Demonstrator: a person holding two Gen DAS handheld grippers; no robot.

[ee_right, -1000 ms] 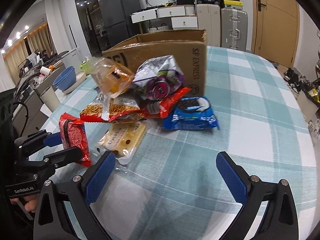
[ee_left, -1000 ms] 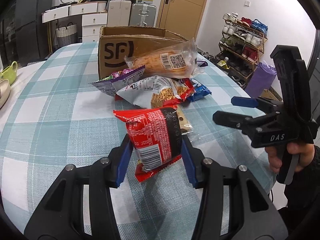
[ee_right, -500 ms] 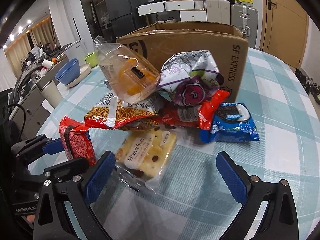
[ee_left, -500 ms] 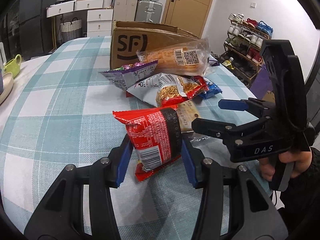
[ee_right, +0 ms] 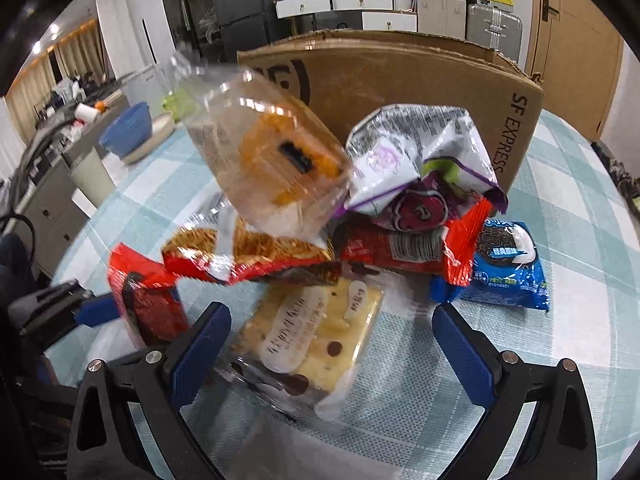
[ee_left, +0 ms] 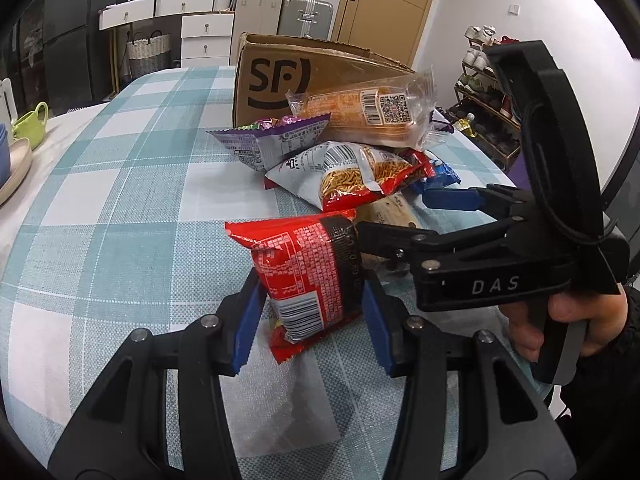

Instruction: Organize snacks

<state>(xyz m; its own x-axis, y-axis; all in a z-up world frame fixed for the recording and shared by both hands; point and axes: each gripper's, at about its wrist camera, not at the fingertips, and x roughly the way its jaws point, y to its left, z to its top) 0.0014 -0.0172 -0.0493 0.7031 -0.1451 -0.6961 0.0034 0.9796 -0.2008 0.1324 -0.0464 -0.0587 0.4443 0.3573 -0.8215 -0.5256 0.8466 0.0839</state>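
My left gripper (ee_left: 310, 316) is shut on a red snack packet (ee_left: 308, 268), held just above the checked tablecloth; the packet also shows in the right wrist view (ee_right: 148, 300). My right gripper (ee_right: 328, 344) is open, its jaws on either side of a pale yellow biscuit pack (ee_right: 312, 332) lying on the table. It shows in the left wrist view (ee_left: 404, 220) too, right of the red packet. Behind lies a pile: a noodle-snack bag (ee_left: 360, 176), a purple-and-silver bag (ee_right: 420, 168), a clear bread pack (ee_right: 272, 160), a blue cookie pack (ee_right: 508, 268). The cardboard box (ee_right: 400, 80) stands behind the pile.
A green cup (ee_left: 30, 124) and stacked plates (ee_left: 14, 168) sit at the table's left edge. A blue bowl (ee_right: 128, 128) stands on a counter to the left. A shoe rack (ee_left: 484, 92) stands right of the table. Drawers and suitcases line the back wall.
My right gripper has moved forward and left, and its open jaws now straddle the yellow biscuit pack. My left gripper still holds the red packet and has shifted slightly towards the pile.
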